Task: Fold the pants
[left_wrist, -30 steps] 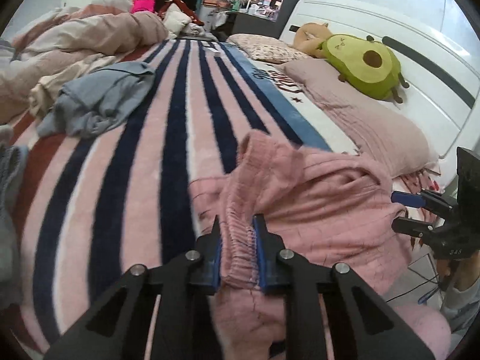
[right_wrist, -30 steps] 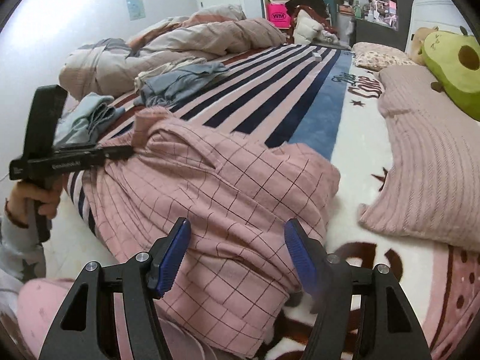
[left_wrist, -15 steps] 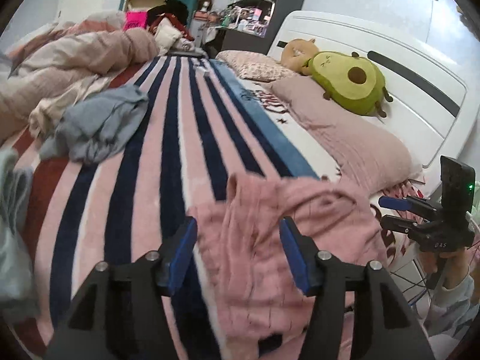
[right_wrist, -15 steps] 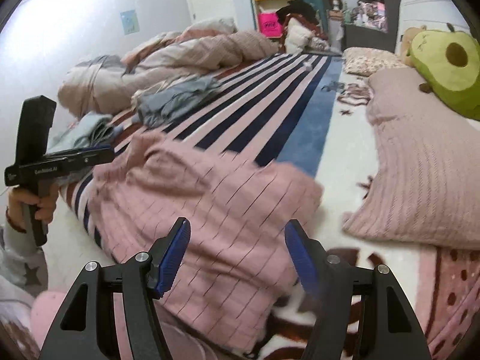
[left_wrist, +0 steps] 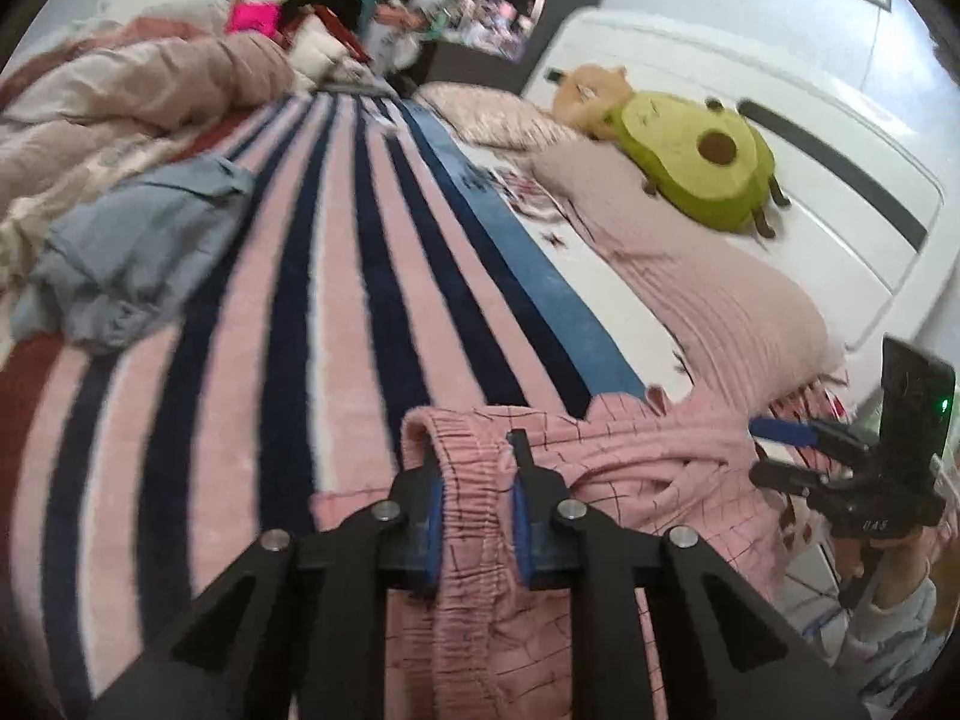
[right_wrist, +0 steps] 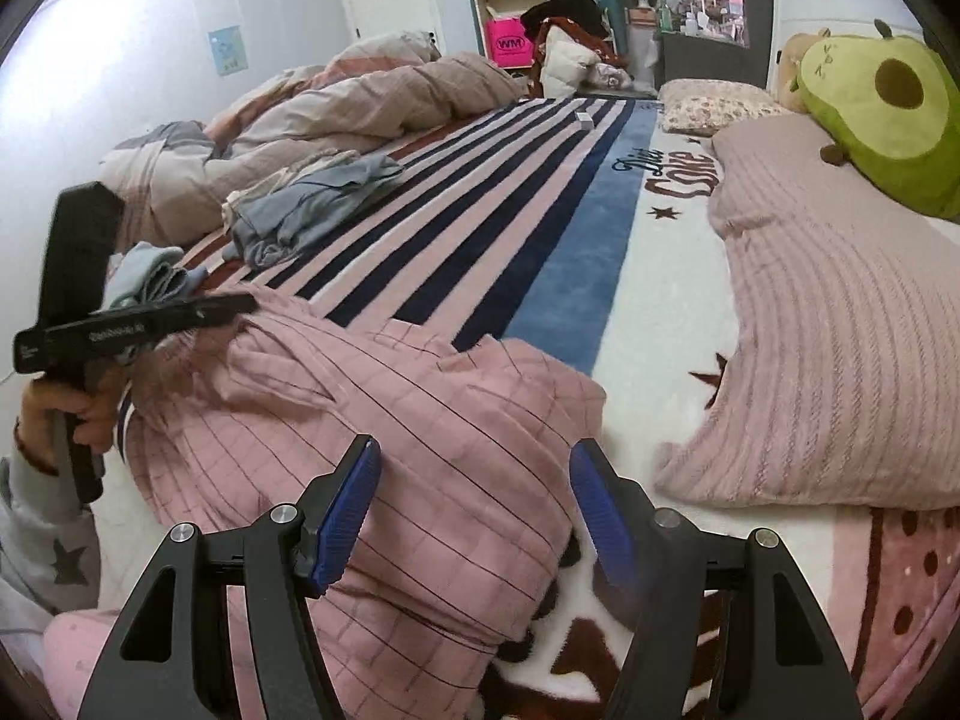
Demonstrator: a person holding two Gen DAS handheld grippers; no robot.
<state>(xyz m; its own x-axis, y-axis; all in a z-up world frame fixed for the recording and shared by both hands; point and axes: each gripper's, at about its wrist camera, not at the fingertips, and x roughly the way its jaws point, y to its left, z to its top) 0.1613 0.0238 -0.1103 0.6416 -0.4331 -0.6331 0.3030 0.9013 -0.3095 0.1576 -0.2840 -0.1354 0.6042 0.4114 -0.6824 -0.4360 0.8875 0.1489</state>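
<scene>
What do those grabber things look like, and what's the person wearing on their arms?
Both are black, angular frames with silver bolts and blue ribbed finger pads. The left gripper has a pistol handle and small white lettering; the right gripper shows a green light on its upright black block. The sleeves are pale grey, one with dark stars.

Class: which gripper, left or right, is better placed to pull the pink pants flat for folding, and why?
Left. The left gripper is shut on the pink pants at the waistband, while the right gripper hangs open over them, holding nothing.
</scene>
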